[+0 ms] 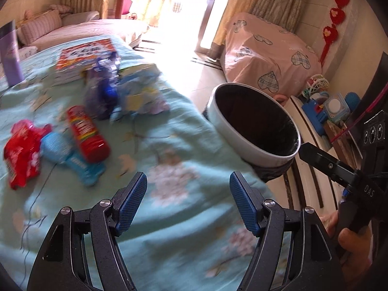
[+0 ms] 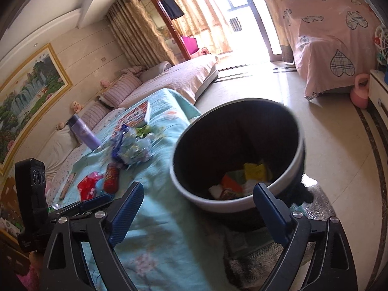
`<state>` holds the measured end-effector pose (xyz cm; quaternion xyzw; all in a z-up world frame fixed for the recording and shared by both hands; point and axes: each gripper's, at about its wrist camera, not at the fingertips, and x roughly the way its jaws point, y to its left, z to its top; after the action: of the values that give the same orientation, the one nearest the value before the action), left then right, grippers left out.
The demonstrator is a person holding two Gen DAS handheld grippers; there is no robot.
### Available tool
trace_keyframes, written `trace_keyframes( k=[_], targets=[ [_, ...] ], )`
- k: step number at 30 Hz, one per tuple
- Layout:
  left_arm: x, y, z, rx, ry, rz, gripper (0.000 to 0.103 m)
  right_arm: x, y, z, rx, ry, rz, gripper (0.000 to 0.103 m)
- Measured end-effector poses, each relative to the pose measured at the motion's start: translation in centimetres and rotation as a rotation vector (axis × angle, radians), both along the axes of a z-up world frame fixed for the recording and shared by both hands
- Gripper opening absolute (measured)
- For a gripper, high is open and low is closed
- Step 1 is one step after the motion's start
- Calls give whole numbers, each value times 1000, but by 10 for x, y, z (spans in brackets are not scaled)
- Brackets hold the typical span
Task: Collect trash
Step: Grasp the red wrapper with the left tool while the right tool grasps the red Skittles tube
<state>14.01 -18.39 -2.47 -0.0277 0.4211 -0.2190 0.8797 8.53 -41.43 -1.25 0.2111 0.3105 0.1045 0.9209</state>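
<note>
Through my left wrist camera, my left gripper (image 1: 188, 202) hangs released over the teal flowered cloth (image 1: 169, 145) on the bench, nothing between its blue pads (image 1: 132, 202). The trash lies ahead to its left: a red crumpled wrapper (image 1: 20, 152), a light blue packet (image 1: 70, 156), a red cylindrical snack can (image 1: 87, 134) and a bluish heap of crumpled wrappers (image 1: 121, 92). The round white bin with a black liner (image 1: 254, 123) stands ahead to the right, off the bench edge.

Through my right wrist camera, my right gripper (image 2: 197, 208) is spread wide and empty just before that bin (image 2: 237, 150), which holds yellow and orange scraps (image 2: 245, 177). The wrappers lie to its left.
</note>
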Motion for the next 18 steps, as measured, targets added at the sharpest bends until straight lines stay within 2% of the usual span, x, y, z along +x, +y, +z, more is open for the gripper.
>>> trace_keyframes(
  k=[9,18],
  targets=[
    [-20,79,-14,3,22,141,73,1,62,-12,-14,43,119,93],
    [-27,136,-23,-8,45,267,73,10,110,-21,-19,66,214,93]
  ],
)
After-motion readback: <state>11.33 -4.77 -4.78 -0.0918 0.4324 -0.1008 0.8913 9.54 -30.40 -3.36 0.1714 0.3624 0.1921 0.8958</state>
